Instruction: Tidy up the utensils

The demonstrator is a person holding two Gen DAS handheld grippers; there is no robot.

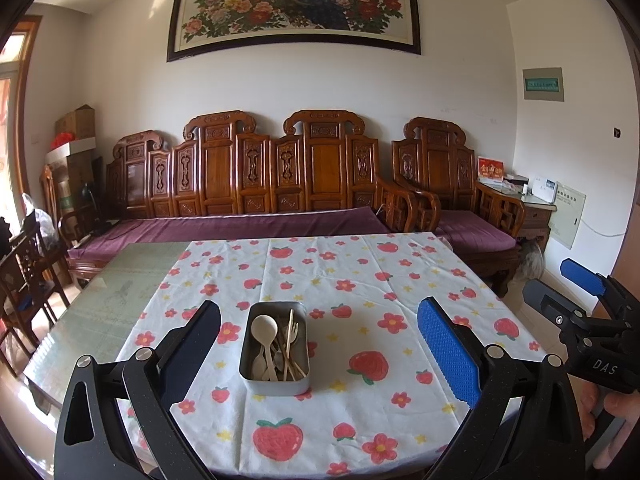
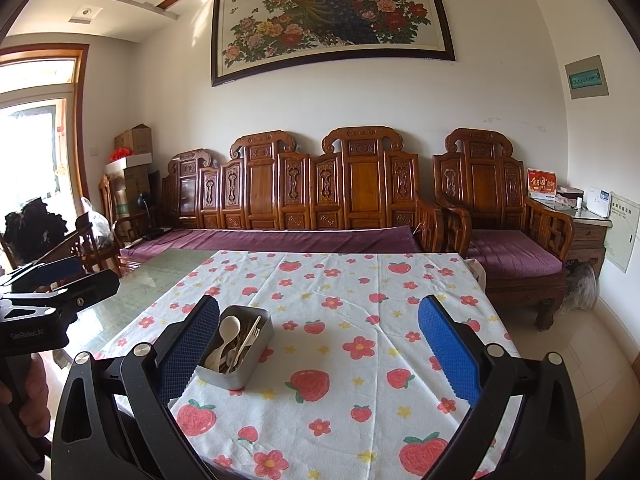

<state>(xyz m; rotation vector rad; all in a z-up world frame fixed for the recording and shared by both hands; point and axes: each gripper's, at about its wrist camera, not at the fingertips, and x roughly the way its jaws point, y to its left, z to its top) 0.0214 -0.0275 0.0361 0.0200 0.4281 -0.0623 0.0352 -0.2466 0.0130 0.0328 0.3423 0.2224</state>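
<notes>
The tin (image 1: 274, 348) sits low and centre in my left view, on the cloth (image 1: 360, 280), with its long axis running away from me. Inside it I see a spoon (image 1: 264, 330), a fork (image 1: 293, 330) and chopsticks (image 1: 289, 344) lying roughly along that axis, handles crossed and heaped, bowl and tines at the far end. More pieces lie under them, but I cannot tell them apart.

My left gripper (image 1: 319, 344) has its jaws wide apart, and the tin lies straight ahead between them, touching neither. In my right view the tin (image 2: 236, 348) is at lower left, turned diagonal, just behind the left finger. My right gripper (image 2: 319, 344) is also spread wide and holds nothing, facing bare cloth (image 2: 360, 280).

I judge the left nearer and better lined up. The utensils look light but tangled, so lifting one may drag others.
</notes>
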